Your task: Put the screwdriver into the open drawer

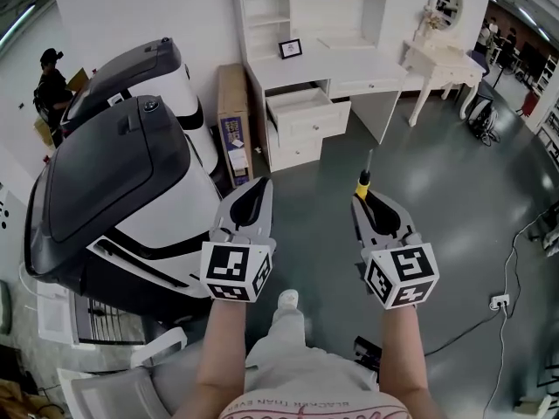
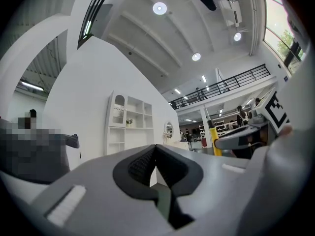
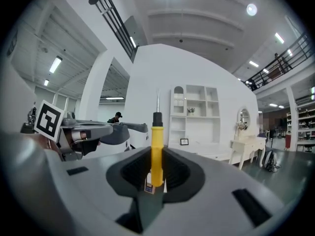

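**Screwdriver held in right claw, short of the drawer**

At far left in the head view a person [image 1: 50,78] in dark clothing is standing by the wall. A large black-and-white machine [image 1: 113,190] is occupying the left side of the floor, and a flat cardboard box [image 1: 234,127] is leaning upright between it and the white table [image 1: 345,62].

The left claw [image 1: 259,184] is pointing roughly level with its jaws pressed together. The left gripper view [image 2: 156,148] is showing the pads meeting at the tips with nothing between them.

The open drawer [image 1: 301,109] is standing pulled out of the white table's left pedestal, ahead of both claws and well apart from them. A small picture frame [image 1: 290,48] is sitting on the table top above it.

The right claw [image 1: 365,202] is pinching the screwdriver [image 1: 364,180] by its yellow handle. In the right gripper view the claw [image 3: 156,154] is gripping the lower handle, with the screwdriver [image 3: 157,132] projecting forward, its black collar and metal shaft clear of the jaws.

At far right a small table [image 1: 439,61] with an oval mirror is standing on the grey floor [image 1: 437,182].
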